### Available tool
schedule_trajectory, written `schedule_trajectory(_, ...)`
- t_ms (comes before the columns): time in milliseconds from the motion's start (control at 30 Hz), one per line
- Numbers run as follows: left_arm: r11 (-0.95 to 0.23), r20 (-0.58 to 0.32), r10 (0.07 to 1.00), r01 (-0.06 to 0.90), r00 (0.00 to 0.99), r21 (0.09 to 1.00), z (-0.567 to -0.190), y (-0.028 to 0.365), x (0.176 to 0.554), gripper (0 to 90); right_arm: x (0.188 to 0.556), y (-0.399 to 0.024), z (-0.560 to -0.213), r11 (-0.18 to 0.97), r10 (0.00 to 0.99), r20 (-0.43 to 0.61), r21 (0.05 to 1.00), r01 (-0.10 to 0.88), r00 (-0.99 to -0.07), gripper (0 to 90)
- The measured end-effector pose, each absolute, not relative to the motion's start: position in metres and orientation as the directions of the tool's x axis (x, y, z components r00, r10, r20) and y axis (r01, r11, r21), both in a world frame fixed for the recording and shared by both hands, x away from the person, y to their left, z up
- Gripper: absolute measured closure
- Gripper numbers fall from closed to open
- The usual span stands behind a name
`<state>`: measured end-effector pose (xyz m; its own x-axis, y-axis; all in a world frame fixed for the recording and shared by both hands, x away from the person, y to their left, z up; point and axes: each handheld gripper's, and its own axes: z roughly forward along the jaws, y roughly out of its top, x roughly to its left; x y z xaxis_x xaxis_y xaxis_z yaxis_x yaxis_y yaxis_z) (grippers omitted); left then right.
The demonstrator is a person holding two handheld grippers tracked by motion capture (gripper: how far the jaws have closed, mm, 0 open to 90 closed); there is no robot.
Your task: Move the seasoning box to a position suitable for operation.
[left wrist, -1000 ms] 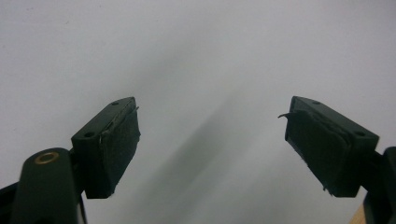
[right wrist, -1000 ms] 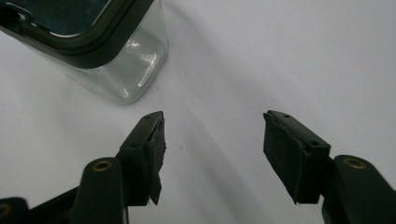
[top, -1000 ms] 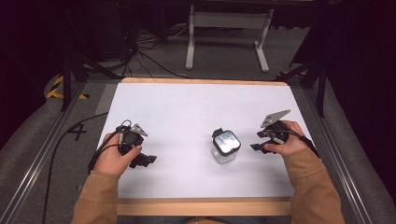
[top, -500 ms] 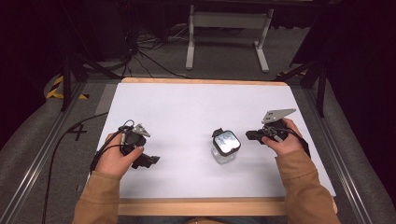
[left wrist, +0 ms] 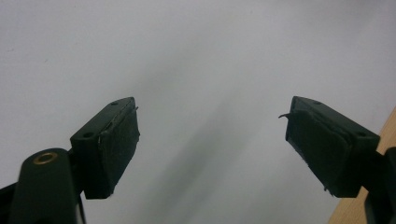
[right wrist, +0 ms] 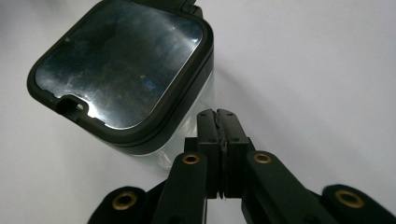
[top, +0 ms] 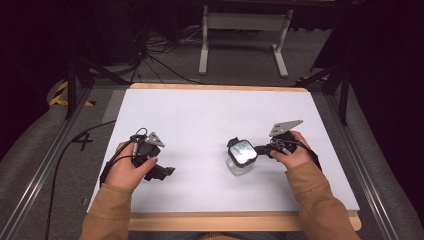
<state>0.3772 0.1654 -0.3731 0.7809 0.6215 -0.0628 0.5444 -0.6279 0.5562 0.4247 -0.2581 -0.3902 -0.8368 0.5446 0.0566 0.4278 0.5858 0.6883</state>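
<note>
1. A white table (top: 210, 120) with a pale wooden edge spans the high view; every place below is given relative to the clear container standing on it.
2. A person's two forearms in tan sleeves (top: 320, 200) enter from the near edge, one on each side of the container.
3. The container (top: 241, 158), a clear square-sided jar with a black-rimmed glossy lid (right wrist: 121, 65), stands upright on the table's near right part.
4. The left hand (top: 129, 169) rests on the table well to the left of the container, gripping the left gripper (left wrist: 212, 140). The left gripper view shows its jaws spread wide over bare table, nothing between the pads (left wrist: 119, 144).
5. The right hand (top: 290, 152) sits just right of the container, holding the right gripper (right wrist: 218, 116). The right gripper view shows its jaws pressed together, tips just beside the container's side below the lid; whether they touch it cannot be told.
</note>
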Motion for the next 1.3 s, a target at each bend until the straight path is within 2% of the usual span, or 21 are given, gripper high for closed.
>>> schedule_trajectory(100, -0.63, -0.061, 0.62, 0.543, 0.782, 0.555, -0.372, 0.164, 0.376, 18.0, 0.423, -0.256, -0.391, 0.586, 0.532, 0.086, 0.68, 0.44, -0.842, 89.4)
schedule_trajectory(833, -0.657, -0.068, 0.578, 0.513, 0.813, 0.553, -0.369, 0.149, 0.384, 17.9, 0.407, -0.24, -0.4, 0.687, 0.512, 0.05, 0.576, 0.444, -0.857, 89.8)
schedule_trajectory(1300, -0.667, -0.066, 0.562, 0.499, 0.824, 0.554, -0.368, 0.143, 0.387, 17.9, 0.4, -0.232, -0.406, 0.717, 0.49, 0.051, 0.545, 0.435, -0.87, 89.7)
